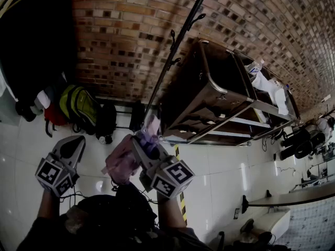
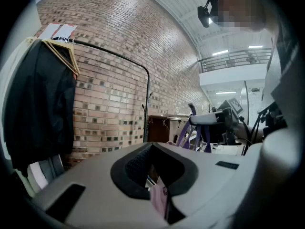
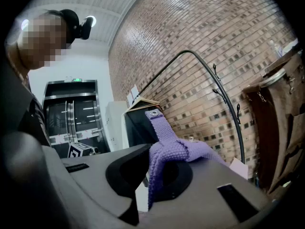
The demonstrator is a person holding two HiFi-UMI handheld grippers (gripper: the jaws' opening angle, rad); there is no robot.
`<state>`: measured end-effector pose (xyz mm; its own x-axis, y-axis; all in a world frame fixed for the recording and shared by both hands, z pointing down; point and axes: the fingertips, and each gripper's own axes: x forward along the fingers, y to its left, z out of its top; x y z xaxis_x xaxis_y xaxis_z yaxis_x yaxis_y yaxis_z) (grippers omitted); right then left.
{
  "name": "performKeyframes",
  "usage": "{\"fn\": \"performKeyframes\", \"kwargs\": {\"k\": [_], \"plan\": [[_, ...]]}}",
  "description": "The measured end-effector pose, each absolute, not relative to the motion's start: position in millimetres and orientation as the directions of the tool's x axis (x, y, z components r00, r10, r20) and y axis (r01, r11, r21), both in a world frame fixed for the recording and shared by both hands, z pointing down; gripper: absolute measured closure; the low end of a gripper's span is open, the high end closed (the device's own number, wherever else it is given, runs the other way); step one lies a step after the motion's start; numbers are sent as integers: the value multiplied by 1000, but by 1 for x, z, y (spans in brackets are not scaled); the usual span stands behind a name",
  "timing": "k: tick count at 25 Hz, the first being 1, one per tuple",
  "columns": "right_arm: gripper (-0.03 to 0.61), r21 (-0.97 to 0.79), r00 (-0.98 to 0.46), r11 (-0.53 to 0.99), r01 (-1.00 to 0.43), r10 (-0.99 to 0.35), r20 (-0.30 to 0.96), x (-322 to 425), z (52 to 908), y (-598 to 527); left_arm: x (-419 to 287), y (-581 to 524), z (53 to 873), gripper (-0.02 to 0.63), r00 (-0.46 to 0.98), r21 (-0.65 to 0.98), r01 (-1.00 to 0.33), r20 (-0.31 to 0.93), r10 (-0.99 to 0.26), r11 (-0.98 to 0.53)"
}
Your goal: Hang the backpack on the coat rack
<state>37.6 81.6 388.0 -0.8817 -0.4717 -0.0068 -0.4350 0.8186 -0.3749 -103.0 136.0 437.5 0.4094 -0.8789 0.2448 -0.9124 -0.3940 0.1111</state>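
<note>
Two tools are up in front of you, and only the right one is clearly loaded. Your right tool (image 1: pixel 140 141) is clamped on the lilac woven webbing strap (image 3: pixel 167 159) of the soft pink-and-lilac fabric backpack (image 1: pixel 120 163). The strap folds over one jaw, and the bag's body hangs just left of that tool and below it. Your left tool (image 1: pixel 72 144) has its jaws drawn together. A sliver of pink shows low in their slit in the left gripper view, and I can't tell whether it is pinched or merely lies beyond. In the head view that tool stands apart from the bag, to its left.

The tall black metal coat rack (image 1: pixel 175 48) stands by the red brick wall (image 1: pixel 120 25), ahead of your right tool and slightly to its right, with its pole running up and away from you. Its small black hooks (image 3: pixel 215 71) sit well up the pole, above the strap, so your right hand is the nearer one. I judge the coming move to be a lift: raise the strap above a hook with its loop crosswise to the prong, then lower it on.
</note>
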Motion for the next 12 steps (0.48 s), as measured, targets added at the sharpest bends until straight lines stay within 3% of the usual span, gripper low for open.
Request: {"fn": "performKeyframes", "kwargs": {"k": [12], "plan": [[577, -370, -929, 855, -364, -360, 84, 70, 407, -60, -47, -11, 431, 601, 361, 101, -933, 239, -902, -346]]}}
